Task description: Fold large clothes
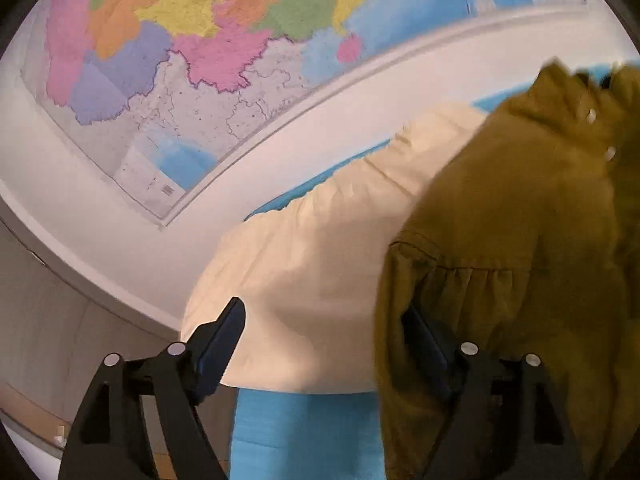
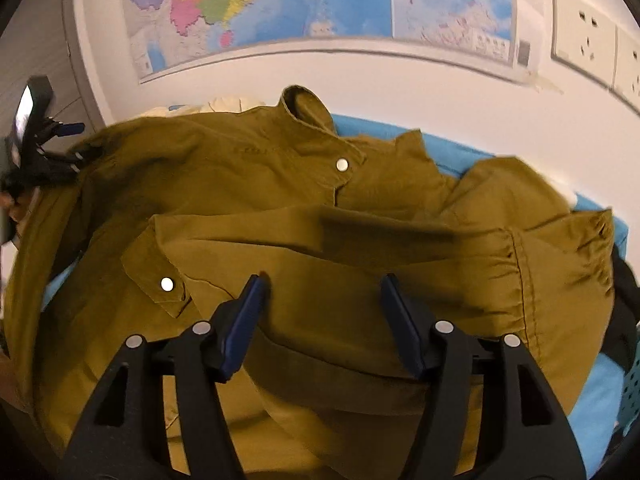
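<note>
Blur softens much of the left wrist view, and the olive shirt (image 1: 520, 240) there is cut off by the right edge, so only its gathered sleeve seam and two pale snaps can be read. In the right wrist view the same shirt (image 2: 304, 208) lies spread and rumpled over a blue worktop (image 2: 460, 148), collar toward the wall, one sleeve folded across the body with its cuff and snap at the left. The shirt hides nearly all of the surface beneath; blue shows only in strips at the far edge and the lower right.

The right tongs (image 2: 322, 312) hang over the folded sleeve with the jaws apart; the blue pads flank the cloth, and whether they touch it cannot be told, but nothing is pinched between them. The left tongs (image 1: 326, 344) stand wide apart and empty; their right finger (image 1: 424, 344) is partly lost against the olive cloth, and the left one sits in front of a cream garment (image 1: 320, 248). From the right wrist these left tongs (image 2: 60, 148) appear small at the shirt's left edge.

The cream garment lies beside the shirt toward the wall, its near part overhanging the blue surface; in the right wrist view only a sliver (image 2: 224, 104) peeks over the shirt's shoulder. A coloured map (image 2: 320, 8) hangs on the white wall behind, with wall sockets (image 2: 584, 36) at the right. A dark item (image 2: 624, 300) at the right edge is too clipped to identify.
</note>
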